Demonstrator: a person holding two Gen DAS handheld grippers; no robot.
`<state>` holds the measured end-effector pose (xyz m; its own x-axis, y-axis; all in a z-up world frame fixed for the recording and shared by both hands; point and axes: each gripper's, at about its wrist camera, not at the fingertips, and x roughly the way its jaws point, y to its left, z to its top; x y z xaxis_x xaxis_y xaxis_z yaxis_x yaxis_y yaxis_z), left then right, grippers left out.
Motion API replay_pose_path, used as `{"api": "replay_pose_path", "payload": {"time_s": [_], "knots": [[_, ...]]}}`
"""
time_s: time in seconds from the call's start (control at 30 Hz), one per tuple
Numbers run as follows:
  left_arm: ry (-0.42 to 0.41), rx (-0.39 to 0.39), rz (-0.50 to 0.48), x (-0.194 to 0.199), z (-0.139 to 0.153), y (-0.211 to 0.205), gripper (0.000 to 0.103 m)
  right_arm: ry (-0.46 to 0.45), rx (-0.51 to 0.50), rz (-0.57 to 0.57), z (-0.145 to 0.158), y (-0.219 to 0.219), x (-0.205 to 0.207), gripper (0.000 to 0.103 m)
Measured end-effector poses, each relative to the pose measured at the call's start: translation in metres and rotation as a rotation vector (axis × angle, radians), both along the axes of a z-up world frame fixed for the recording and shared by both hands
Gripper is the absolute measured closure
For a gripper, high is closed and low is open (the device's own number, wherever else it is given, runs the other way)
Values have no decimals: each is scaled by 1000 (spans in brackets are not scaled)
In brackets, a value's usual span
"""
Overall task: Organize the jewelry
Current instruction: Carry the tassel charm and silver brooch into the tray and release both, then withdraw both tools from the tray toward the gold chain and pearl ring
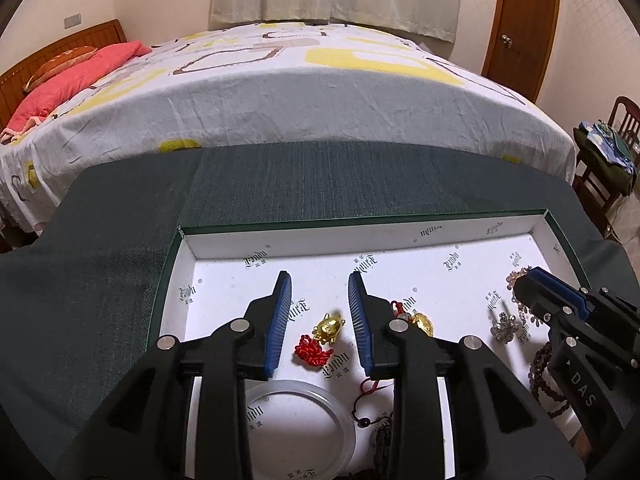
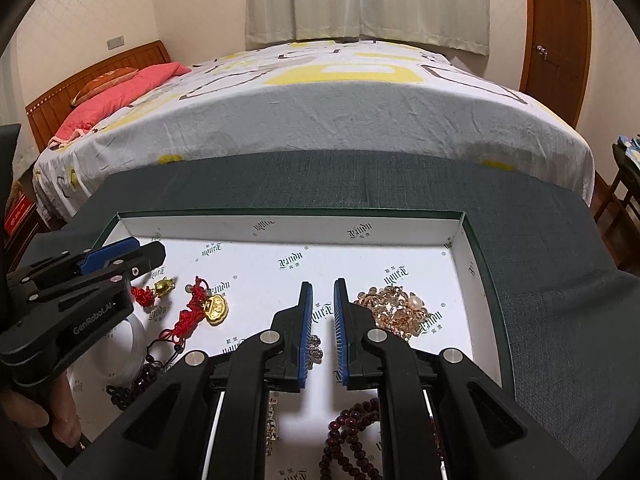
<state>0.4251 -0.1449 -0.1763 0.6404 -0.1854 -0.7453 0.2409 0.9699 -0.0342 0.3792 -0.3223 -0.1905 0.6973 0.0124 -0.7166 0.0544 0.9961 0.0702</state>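
Nearest our left gripper (image 1: 320, 320), below the fingers' bases, we note a clear plastic ring (image 1: 300, 420) lying flat on the floor of the white printed tray (image 1: 320, 236). The left fingers are spread, nothing pressed between them; a small gold animal charm (image 1: 329, 326) with its red knot (image 1: 314, 354) lies on the tray floor in the gap, touching neither pad. Just outside the right-hand finger lies a gold ingot charm (image 1: 422, 322) on red cord.

In the right wrist view, dark red beads (image 2: 352, 440) lie under the base of the right gripper (image 2: 323, 328). Its fingers stand nearly together with a narrow gap and hold nothing. A small silver piece (image 2: 314, 348) sits beside the left-hand pad; we cannot tell whether it touches. Just beyond the right-hand fingertip lies a heap of pale gold and pearl jewelry (image 2: 394, 308). A hand (image 2: 44, 416) grips the left tool's handle at the frame's lower left.

Beyond both sets of fingertips the tray's far wall meets a dark green cloth (image 1: 320, 176), then a bed (image 1: 300, 92), and last the curtains (image 2: 368, 0).
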Motion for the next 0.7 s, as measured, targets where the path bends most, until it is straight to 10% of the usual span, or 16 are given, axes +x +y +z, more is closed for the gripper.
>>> {"api": "replay_pose_path", "payload": {"time_s": [0.2, 0.33, 0.7], "knots": [[-39, -16, 9, -4, 7, 2, 45, 1, 9, -6, 0, -2, -1, 87], [-57, -32, 9, -11, 13, 5, 35, -43, 11, -26, 8, -3, -9, 52], [-184, -47, 33, -78, 52, 33, 26, -122, 50, -33, 33, 3, -78, 52]]}}
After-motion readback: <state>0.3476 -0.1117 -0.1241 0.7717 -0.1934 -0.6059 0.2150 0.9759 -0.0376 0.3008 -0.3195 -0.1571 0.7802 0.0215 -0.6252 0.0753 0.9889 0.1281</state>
